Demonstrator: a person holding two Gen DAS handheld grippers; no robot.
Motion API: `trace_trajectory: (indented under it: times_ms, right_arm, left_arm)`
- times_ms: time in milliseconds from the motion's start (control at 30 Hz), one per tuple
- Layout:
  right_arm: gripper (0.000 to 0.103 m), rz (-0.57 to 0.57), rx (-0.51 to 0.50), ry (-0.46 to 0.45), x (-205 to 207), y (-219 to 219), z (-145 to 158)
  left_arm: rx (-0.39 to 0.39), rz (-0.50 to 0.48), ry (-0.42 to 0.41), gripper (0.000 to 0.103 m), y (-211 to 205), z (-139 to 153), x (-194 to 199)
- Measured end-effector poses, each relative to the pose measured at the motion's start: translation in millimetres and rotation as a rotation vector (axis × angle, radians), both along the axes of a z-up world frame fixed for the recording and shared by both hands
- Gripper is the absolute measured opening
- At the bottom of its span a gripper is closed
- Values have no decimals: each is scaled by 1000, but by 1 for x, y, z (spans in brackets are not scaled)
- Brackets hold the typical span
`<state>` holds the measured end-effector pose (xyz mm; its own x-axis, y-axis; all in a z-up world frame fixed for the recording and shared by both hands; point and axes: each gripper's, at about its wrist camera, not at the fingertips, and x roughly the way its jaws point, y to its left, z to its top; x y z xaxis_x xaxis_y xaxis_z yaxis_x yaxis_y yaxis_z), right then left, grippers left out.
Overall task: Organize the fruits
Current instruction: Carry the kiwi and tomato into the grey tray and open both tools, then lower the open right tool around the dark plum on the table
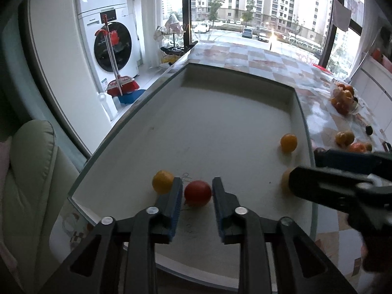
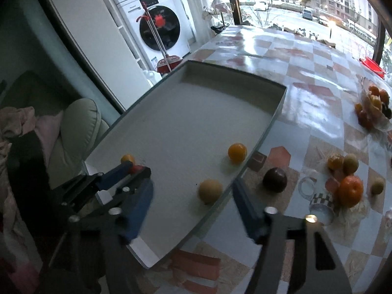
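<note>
The left gripper is hanging over the near end of the shallow white rectangular tray, its 2 blue-padded jaws standing apart with a round red fruit sitting on the tray floor between them. A thin gap is showing on either side of that fruit, so the pads are not pressing on it: released. Just outside its left finger a yellow-orange round fruit is resting on the tray.

The right gripper is also standing open, wider, with nothing clamped. A pale tan round fruit is lying on the tray between its 2 blurred blue fingers, apart from both. Beyond it, near the tray's right wall, a bright orange round fruit is sitting alone.

To the right of the right gripper, outside the tray on the checked glossy tabletop, a dark purple round fruit is lying, and farther right a loose cluster of oranges and small pale fruits.
</note>
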<state>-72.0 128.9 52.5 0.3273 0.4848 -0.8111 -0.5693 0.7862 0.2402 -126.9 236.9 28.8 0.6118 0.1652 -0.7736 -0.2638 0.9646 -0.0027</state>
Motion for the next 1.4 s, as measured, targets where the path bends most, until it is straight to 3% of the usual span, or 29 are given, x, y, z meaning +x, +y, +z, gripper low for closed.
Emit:
trace_trajectory:
  times_ms: [33, 67, 100, 167, 233, 400, 500, 800, 1067, 1233, 1400]
  right_arm:
    - [75, 3, -3, -4, -1, -1, 2]
    - [76, 4, -6, -8, -1, -2, 3]
    - [80, 1, -6, -11, -1, -4, 4]
    - [81, -8, 2, -13, 1, -8, 6]
    - [86, -26, 0, -24, 1, -19, 9]
    - [86, -75, -36, -53, 4, -58, 1]
    - [86, -102, -79, -21, 12, -74, -16]
    - [85, -71, -155, -68, 29, -60, -38]
    - [65, -72, -149, -79, 49, -49, -47]
    - [33, -35, -171, -113, 40, -39, -46]
    - [33, -43, -133, -90, 32, -56, -44]
  left_arm:
    - [-2, -10, -13, 55, -2, 1, -1]
    - [18, -1, -30, 87, -5, 4, -3]
    - [49, 20, -57, 103, -8, 8, -6]
    - [82, 21, -107, 102, -11, 15, -12]
    - [81, 7, -101, 102, -12, 17, -13]
    - [45, 30, -99, 102, -4, 18, -16]
    - [11, 43, -89, 102, -2, 16, -14]
    - [27, 26, -60, 102, -14, 11, -12]
    - [35, 40, -39, 102, -11, 11, -10]
    - [51, 28, -36, 102, -20, 17, -7]
    - [56, 0, -50, 102, -34, 27, -5]
